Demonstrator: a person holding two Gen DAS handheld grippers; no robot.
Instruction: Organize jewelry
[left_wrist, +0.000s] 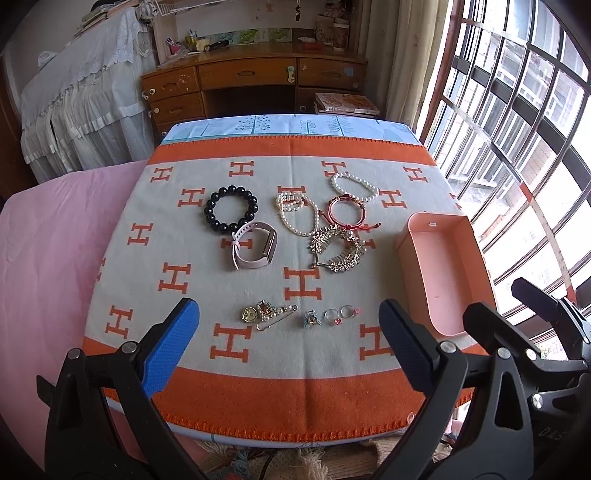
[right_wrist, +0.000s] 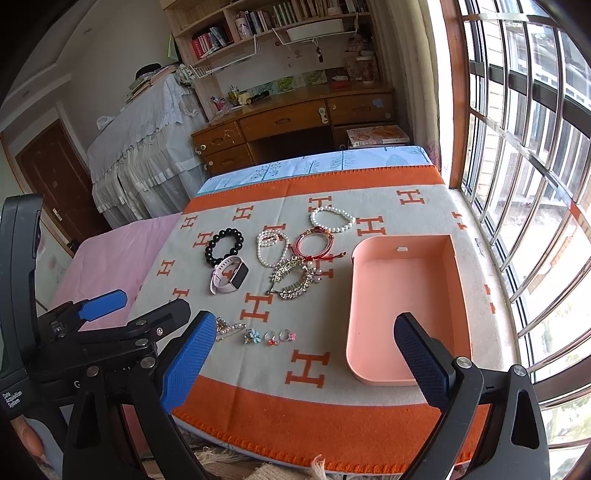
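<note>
Fingers (left_wrist: 177, 343) of both grippers wide, holding nothing. Start with rings (left_wrist: 341, 314) at 12 o'clock, pinch low, drop into tray (left_wrist: 443, 258) at 2 o'clock.

Jewelry (left_wrist: 295, 236) left of tray (left_wrist: 439, 266)

Ahead of me: wooden desk (left_wrist: 255, 79) with drawers, bookshelf (right_wrist: 280, 18) above; lace-draped cabinet (left_wrist: 81, 103) left; barred window (left_wrist: 517, 129) right, daylight; brown door (right_wrist: 55, 177) far left.
</note>
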